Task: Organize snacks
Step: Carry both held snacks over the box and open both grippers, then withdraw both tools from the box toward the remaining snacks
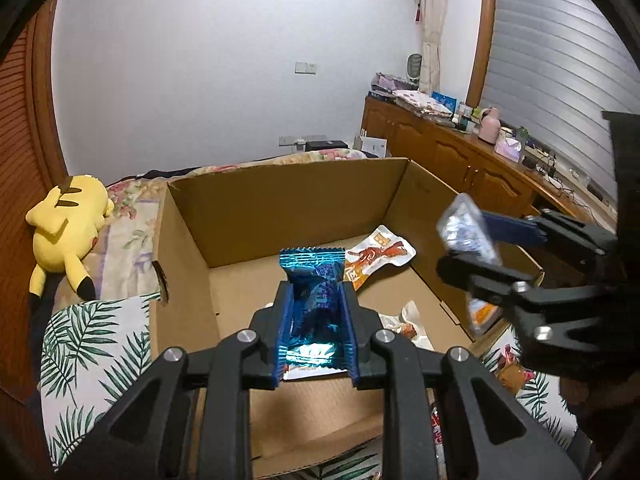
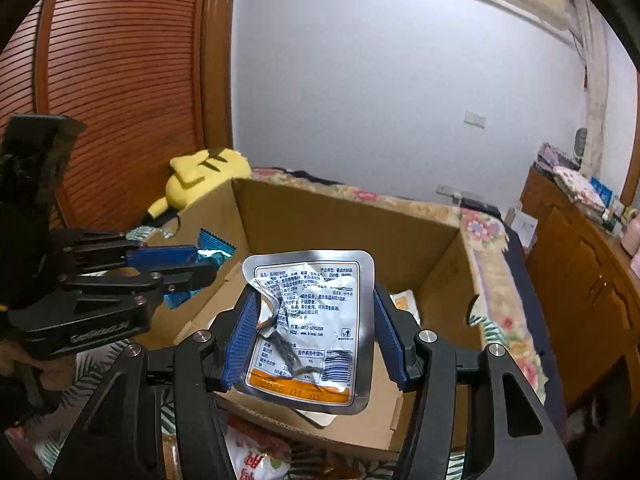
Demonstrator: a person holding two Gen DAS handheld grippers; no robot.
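Snacks: two packets are held in the air over the open cardboard box (image 1: 248, 216), one per claw; a few more lie on the box floor, among them an orange-and-white pouch (image 1: 380, 254).
Left gripper (image 1: 314, 292): closed on a blue foil packet (image 1: 314, 280), which stands upright between the blue pads, above the near part of the box.
Right gripper (image 2: 312, 312): closed on a crumpled silver pouch (image 2: 310, 320), printed back facing the camera, over the box's near right edge.
Step in hand: carrying both packets to the box, it seems.
Next move: probably lower each claw inside the walls, then part the jaws so the packets drop beside the others.
Loose packets: some lie outside, on the leaf-print cloth (image 1: 84, 344).
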